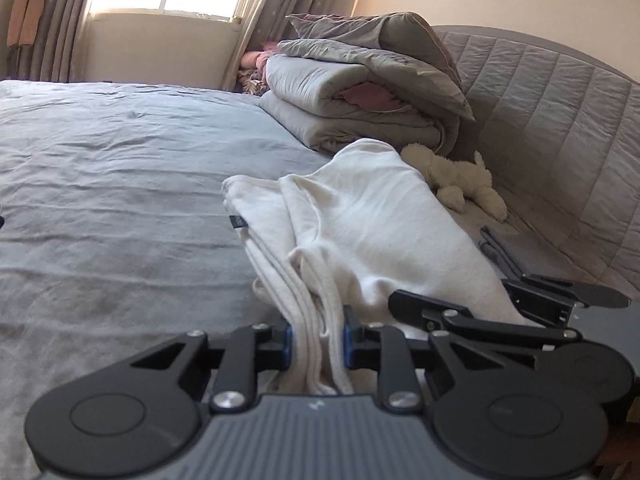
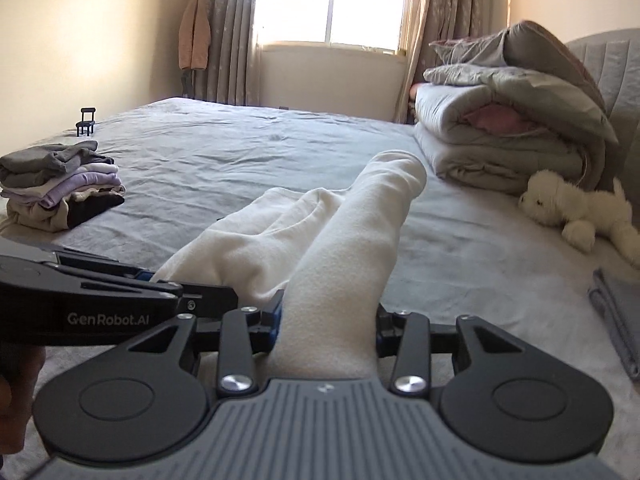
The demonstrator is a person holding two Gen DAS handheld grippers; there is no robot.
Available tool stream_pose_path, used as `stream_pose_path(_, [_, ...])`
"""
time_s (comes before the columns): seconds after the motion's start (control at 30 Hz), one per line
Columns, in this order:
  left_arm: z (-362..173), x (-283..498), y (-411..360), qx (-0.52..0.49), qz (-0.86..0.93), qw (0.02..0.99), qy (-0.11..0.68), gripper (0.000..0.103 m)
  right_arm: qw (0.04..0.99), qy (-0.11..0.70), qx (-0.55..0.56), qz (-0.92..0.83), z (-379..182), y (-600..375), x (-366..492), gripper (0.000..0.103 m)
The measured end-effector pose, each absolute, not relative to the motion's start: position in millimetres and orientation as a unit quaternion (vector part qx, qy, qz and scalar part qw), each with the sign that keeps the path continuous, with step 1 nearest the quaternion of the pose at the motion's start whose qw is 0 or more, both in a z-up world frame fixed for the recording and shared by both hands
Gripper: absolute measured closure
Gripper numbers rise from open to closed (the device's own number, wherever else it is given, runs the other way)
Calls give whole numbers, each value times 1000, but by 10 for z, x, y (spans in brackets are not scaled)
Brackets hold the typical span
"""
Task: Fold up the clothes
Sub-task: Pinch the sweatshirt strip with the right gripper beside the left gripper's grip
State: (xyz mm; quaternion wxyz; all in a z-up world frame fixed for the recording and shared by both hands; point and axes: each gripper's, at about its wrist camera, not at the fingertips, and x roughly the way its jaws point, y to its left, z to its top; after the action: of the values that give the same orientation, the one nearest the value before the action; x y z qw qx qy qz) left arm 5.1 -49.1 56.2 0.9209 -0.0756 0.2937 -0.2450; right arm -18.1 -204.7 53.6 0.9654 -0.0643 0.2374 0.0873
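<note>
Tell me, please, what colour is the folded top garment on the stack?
Dark grey folded top garment, clearest in the right wrist view.

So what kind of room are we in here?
A bedroom, most likely: a wide bed with a padded headboard, a folded duvet stacked by it, and a curtained window. A pile of folded clothes sits on the bed.

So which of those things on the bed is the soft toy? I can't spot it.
Start at the grey padded headboard and the folded grey duvet stack in front of it. Just below that stack, on the grey bedsheet, lies the fluffy white plush animal. Unlike the flat cream garment nearby, it has a face and legs.
</note>
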Motion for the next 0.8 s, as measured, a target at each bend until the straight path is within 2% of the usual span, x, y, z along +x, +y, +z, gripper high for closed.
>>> stream_pose_path(0.8, [697,-161,-595,-46,-224,935,272,80,968,225,-43,106,694,-2139,-273,60])
